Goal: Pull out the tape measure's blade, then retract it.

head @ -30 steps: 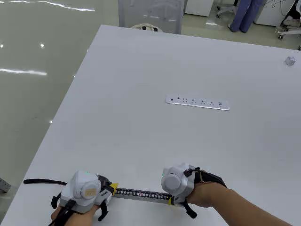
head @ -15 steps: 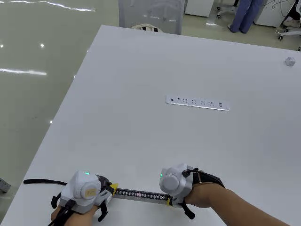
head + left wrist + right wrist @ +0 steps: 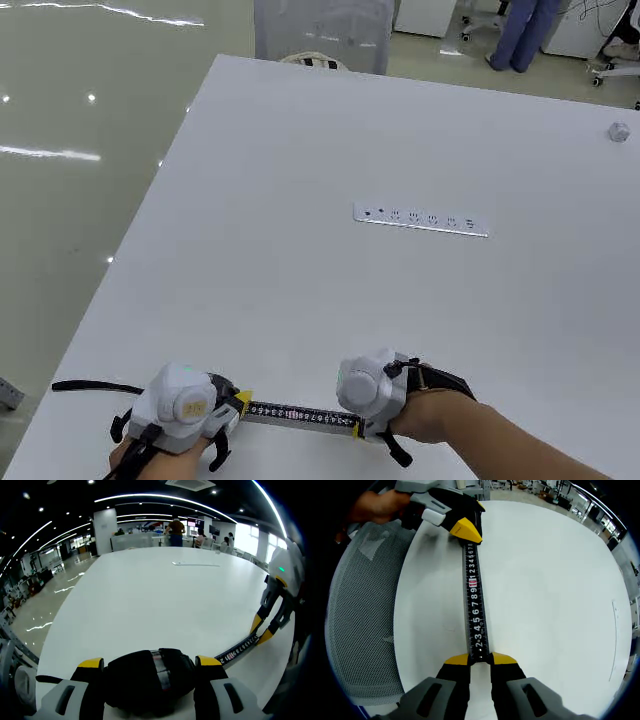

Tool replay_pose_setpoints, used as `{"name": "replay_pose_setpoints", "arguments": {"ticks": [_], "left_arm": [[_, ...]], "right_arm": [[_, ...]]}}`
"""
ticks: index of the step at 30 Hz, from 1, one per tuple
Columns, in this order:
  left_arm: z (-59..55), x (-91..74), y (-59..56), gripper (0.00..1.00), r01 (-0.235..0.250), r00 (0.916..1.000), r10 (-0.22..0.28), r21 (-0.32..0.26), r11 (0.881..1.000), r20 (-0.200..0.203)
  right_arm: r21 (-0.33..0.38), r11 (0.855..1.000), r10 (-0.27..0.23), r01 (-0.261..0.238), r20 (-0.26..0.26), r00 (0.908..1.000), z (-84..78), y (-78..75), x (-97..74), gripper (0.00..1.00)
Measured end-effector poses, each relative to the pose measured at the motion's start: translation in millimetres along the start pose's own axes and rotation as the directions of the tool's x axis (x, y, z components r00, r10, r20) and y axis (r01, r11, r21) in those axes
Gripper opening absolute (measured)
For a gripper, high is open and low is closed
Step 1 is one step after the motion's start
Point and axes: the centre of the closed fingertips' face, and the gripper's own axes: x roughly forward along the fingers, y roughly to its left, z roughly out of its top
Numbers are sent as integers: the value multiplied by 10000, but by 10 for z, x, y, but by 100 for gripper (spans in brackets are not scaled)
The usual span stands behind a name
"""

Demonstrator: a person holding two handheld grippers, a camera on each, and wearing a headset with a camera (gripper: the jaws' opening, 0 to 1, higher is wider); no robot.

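The black tape measure case [image 3: 150, 677] sits between the yellow-tipped fingers of my left gripper [image 3: 150, 664], which is shut on it. Its black blade [image 3: 474, 605] with white numerals runs out across the white table to my right gripper [image 3: 480, 657], shut on the blade's end. In the head view the left gripper [image 3: 228, 405] is at the near table edge, the blade [image 3: 298, 412] stretches rightward, and the right gripper [image 3: 358, 428] holds its tip. In the left gripper view the right gripper [image 3: 265, 627] shows at the right with the blade [image 3: 239, 649] leading to it.
A white power strip [image 3: 421, 218] lies mid-table. A small grey object [image 3: 618, 131] sits at the far right edge. A mesh chair [image 3: 365, 605] stands just off the table's near edge. A person [image 3: 523, 30] stands beyond the far end. The table [image 3: 330, 150] is broad and bare.
The right gripper has shifted slightly left toward the left gripper, so the exposed blade is a little shorter. The left gripper holds its place.
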Motion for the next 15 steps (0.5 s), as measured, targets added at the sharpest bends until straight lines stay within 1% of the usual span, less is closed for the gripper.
{"name": "replay_pose_setpoints", "arguments": {"ticks": [2,4,15], "left_arm": [[0,0,1,69,5,10000,-5,2,10000,-2],[1,2,3,69,3,10000,-3,2,10000,20],[1,7,4,69,16,10000,-16,-7,10000,7]], "right_arm": [[-9,10000,6,-6,0,10000,6,-1,2,15],[-59,10000,31,-31,14,10000,49,11,6,15],[-91,9999,59,-58,30,10000,89,13,7,15]]}}
